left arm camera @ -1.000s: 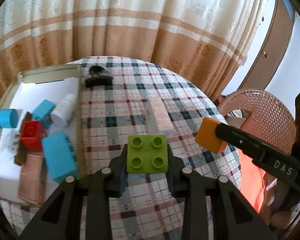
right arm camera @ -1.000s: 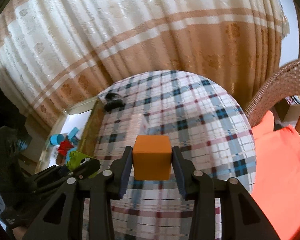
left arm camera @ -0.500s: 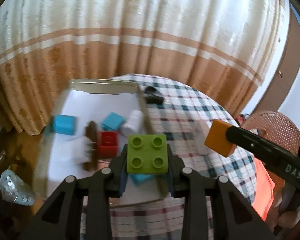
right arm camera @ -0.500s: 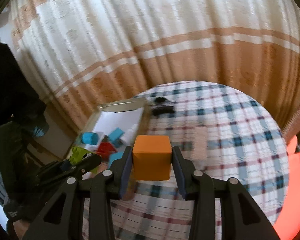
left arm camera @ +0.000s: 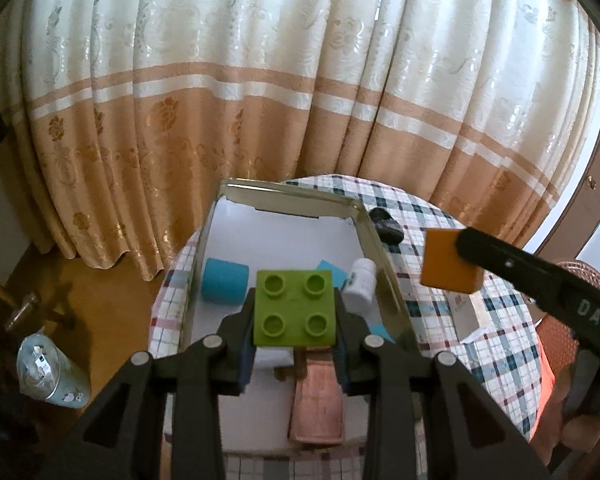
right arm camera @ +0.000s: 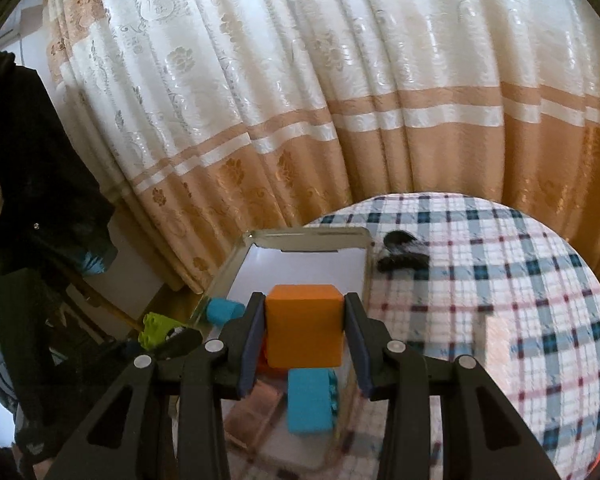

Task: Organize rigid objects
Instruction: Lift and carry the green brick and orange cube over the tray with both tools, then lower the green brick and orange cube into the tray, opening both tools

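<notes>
The green brick [left arm camera: 295,309] is clamped in the left gripper [left arm camera: 295,320], the orange cube [right arm camera: 305,326] in the right gripper [right arm camera: 305,332]. Just below and ahead sits the tray [left arm camera: 288,196]; both are probably best lowered onto bare white floor beyond the blue cylinder [left arm camera: 224,286] before being released.

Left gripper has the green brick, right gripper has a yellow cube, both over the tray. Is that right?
Not quite: the cube in the right gripper is orange, not yellow, as the right wrist view shows. The left gripper does hold the green brick, and both are over the tray.
</notes>
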`<action>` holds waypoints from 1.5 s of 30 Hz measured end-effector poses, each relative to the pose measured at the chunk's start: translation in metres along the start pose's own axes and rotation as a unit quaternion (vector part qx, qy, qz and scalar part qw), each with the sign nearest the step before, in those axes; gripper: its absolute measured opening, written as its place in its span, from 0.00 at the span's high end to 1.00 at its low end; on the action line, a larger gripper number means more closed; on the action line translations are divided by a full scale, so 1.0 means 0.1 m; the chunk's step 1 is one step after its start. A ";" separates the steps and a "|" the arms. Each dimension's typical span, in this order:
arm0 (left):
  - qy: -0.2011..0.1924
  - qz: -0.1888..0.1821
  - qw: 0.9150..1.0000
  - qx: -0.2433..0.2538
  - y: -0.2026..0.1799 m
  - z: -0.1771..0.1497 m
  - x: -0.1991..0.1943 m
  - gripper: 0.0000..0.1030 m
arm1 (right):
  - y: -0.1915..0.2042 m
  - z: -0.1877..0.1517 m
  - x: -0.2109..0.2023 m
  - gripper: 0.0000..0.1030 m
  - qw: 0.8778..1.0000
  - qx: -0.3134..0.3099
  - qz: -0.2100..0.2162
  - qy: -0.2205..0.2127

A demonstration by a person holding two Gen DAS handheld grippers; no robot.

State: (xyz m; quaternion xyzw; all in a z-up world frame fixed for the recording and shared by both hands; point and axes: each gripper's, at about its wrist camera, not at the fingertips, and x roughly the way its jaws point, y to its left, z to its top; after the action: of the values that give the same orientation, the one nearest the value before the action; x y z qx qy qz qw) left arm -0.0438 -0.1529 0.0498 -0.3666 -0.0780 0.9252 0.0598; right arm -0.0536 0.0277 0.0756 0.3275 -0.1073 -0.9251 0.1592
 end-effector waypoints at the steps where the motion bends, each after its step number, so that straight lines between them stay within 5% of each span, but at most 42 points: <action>1: 0.001 -0.001 1.000 -0.002 0.01 0.04 0.04 0.70 | 0.01 0.02 0.04 0.59 1.000 0.002 -0.001 0.001; 13: 0.024 0.021 0.999 -0.004 0.12 0.54 0.62 0.70 | -0.14 0.31 0.91 0.59 0.998 0.028 -0.003 0.049; 28: 0.077 0.059 0.995 0.026 0.11 0.64 1.21 0.70 | -0.26 0.31 1.42 0.58 0.995 0.042 0.010 0.086; 30: 0.078 0.072 0.994 0.032 0.10 0.64 1.22 0.62 | -0.26 0.31 1.40 0.53 0.995 0.049 0.019 0.084; 32: 0.069 0.085 0.993 0.042 0.06 0.65 1.14 0.23 | -0.30 0.33 1.36 0.42 0.993 0.068 0.033 0.087; 34: 0.033 0.098 0.993 0.059 0.00 0.67 0.97 0.03 | -0.33 0.36 1.22 0.41 0.993 0.078 0.042 0.071; 38: -0.018 0.124 0.990 0.064 -0.05 0.68 0.65 0.00 | -0.43 0.35 0.84 0.29 0.994 0.100 0.038 0.022; 45: -0.029 0.105 0.994 0.004 0.06 0.44 0.36 0.00 | -0.61 0.08 0.37 0.28 0.993 0.117 -0.013 -0.019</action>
State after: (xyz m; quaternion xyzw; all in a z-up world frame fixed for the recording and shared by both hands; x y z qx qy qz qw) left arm -0.0999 -0.1571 0.0562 -0.3457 -0.0374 0.9368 -0.0388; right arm -0.0996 0.0713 0.0416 0.3276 -0.2134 -0.9144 0.1053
